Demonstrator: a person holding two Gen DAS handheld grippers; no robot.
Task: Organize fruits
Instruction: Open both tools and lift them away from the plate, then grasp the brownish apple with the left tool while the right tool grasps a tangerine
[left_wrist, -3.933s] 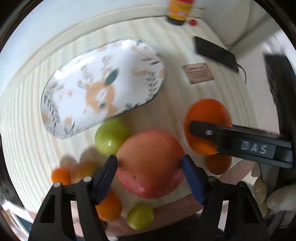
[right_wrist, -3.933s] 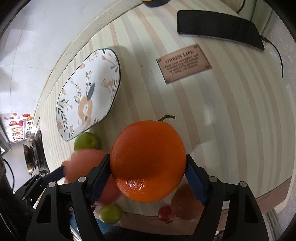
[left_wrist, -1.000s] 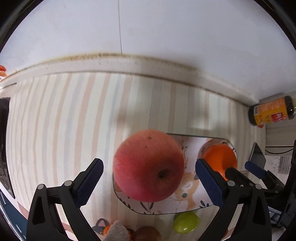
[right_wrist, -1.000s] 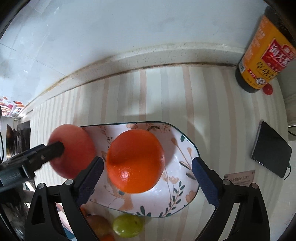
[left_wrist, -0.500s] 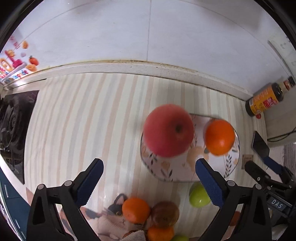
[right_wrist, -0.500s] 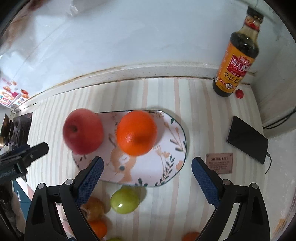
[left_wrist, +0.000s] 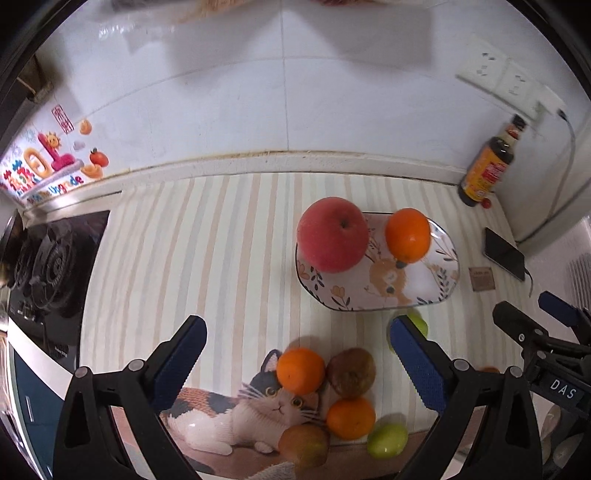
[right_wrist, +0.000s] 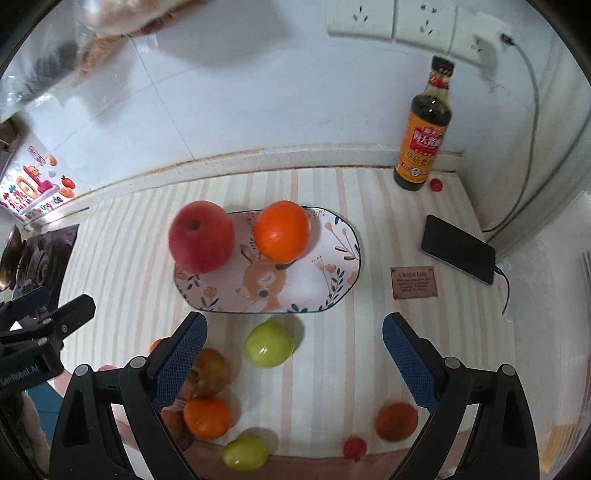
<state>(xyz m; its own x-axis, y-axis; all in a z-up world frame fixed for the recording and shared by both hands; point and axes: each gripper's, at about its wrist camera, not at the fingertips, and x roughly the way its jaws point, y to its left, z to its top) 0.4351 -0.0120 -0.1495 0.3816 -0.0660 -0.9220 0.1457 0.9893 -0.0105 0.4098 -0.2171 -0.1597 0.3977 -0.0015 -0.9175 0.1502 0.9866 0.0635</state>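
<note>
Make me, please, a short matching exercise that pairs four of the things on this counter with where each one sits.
Things:
1. red apple
2. green fruit
3. sauce bottle
4. phone

Places:
A. on the counter just in front of the plate
B. on the plate's left end
C. flat on the counter, cable plugged in
D. upright against the back wall

Pairs: 1-B, 2-A, 3-D, 4-C

Both wrist views look down from above, sharing the plate (left_wrist: 448, 275) (right_wrist: 352, 254), seemingly from mid-height.
</note>
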